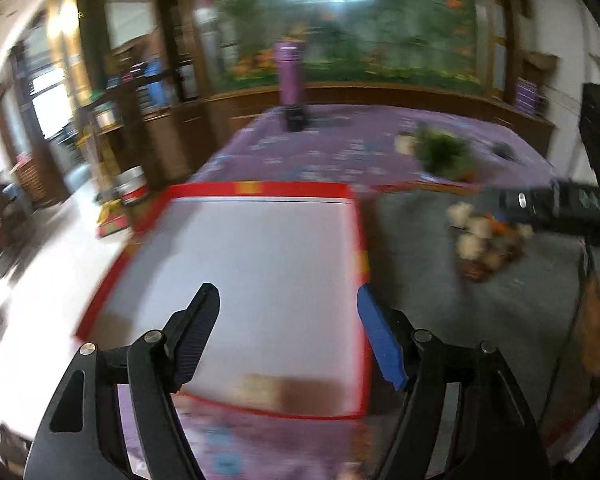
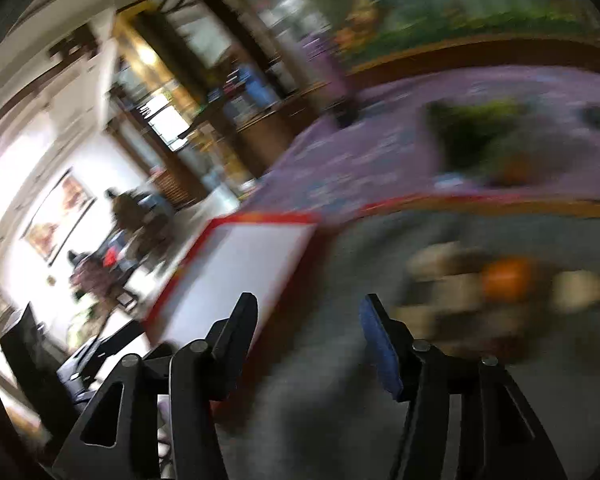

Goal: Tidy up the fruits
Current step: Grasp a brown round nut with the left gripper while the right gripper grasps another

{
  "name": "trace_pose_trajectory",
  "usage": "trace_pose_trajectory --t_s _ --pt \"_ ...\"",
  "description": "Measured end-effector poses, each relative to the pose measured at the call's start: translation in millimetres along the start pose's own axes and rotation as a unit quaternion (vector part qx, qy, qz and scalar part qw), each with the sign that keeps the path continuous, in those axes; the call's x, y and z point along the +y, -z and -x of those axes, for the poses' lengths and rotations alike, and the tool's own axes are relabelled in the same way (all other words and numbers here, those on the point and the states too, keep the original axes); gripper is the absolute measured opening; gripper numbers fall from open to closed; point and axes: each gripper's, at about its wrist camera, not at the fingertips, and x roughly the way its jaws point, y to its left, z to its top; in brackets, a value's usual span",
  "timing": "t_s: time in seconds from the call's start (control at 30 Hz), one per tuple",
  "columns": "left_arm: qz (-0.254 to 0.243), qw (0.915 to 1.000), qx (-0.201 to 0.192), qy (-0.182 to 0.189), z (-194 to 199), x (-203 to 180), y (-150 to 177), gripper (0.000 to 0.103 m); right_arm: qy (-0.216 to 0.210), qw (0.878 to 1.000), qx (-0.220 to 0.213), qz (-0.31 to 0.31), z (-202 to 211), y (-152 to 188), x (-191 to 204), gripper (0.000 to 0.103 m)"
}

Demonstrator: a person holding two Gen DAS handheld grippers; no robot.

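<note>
A white tray with a red rim [image 1: 260, 256] lies on the purple tablecloth. My left gripper [image 1: 288, 296] hangs over it, open, with nothing between its fingers. A blurred beige and brown shape [image 1: 276, 394] sits at the tray's near edge; I cannot tell what it is. To the right, a pile of fruits [image 1: 484, 236], pale ones and an orange one, rests on a grey mat [image 1: 412, 248]. In the right wrist view my right gripper [image 2: 309, 302] is open and empty over the grey mat [image 2: 340, 360], with the fruit pile [image 2: 500, 284] to its right and the tray [image 2: 240, 272] to its left.
A green leafy bunch [image 1: 444, 152] lies farther back on the cloth. A purple bottle [image 1: 290, 72] and a small dark object [image 1: 298, 118] stand at the far edge. The black frame of my right gripper [image 1: 560, 204] reaches in above the fruit pile. The table's left edge drops to the floor.
</note>
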Motion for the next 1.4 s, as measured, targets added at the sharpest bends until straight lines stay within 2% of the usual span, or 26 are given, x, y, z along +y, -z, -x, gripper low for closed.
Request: trace_pose_trajectory --t_s 0.13,0.23,0.33,0.4,0.43,0.5,0.67,0.77,0.93,1.0,1.03,1.07,1.1,1.17,1.23,1.3,1.4 --pt "-0.044 0.9977 0.016 0.050 -9 -43 -4 0.071 0.078 0.996 -0.019 -0.024 42 -1 -66 0.059" --pt "-0.065 0.9937 0.038 0.083 -18 -70 -5 0.071 0.115 0.992 -0.015 -0.058 55 -2 -109 0.060" --pt "-0.082 0.9902 0.053 0.099 -25 -92 -5 0.071 0.148 0.986 -0.004 -0.081 54 -2 -139 0.058" --pt "-0.086 0.9874 0.062 0.118 -27 -104 -6 0.071 0.151 0.983 0.008 -0.101 51 -3 -155 0.056" --pt "-0.087 0.9860 0.066 0.126 -27 -108 -7 0.071 0.151 0.982 0.015 -0.108 49 0 -162 0.051" --pt "-0.090 0.9835 0.069 0.140 -29 -113 -9 0.071 0.159 0.981 0.025 -0.108 44 3 -168 0.045" --pt "-0.096 0.9797 0.073 0.160 -36 -123 -10 0.071 0.184 0.980 0.037 -0.063 32 -1 -156 0.045" --pt "-0.103 0.9775 0.065 0.172 -35 -125 -12 0.071 0.210 0.977 0.026 -0.031 31 -3 -146 0.045" --pt "-0.123 0.9700 0.056 0.202 -37 -134 -15 0.071 0.281 0.958 0.031 0.041 13 0 -134 0.045" --pt "-0.136 0.9676 0.052 0.206 -39 -138 -19 0.071 0.296 0.953 0.028 0.054 9 1 -131 0.043" --pt "-0.141 0.9666 0.051 0.208 -40 -139 -20 0.071 0.297 0.953 0.028 0.057 9 0 -130 0.037" --pt "-0.148 0.9646 0.049 0.212 -40 -141 -23 0.071 0.297 0.953 0.027 0.056 11 0 -130 0.027" --pt "-0.153 0.9632 0.047 0.216 -40 -142 -24 0.071 0.300 0.952 0.026 0.054 13 1 -131 0.023" --pt "-0.162 0.9588 0.045 0.229 -40 -143 -26 0.071 0.289 0.956 0.023 0.035 20 2 -138 0.023" --pt "-0.167 0.9561 0.049 0.236 -43 -144 -29 0.066 0.269 0.963 0.019 0.005 29 2 -147 0.023" --pt "-0.167 0.9541 0.057 0.242 -49 -147 -32 0.056 0.252 0.967 0.015 -0.019 34 2 -155 0.023" --pt "-0.169 0.9526 0.066 0.244 -57 -154 -36 0.049 0.239 0.970 0.015 -0.034 37 3 -159 0.023"
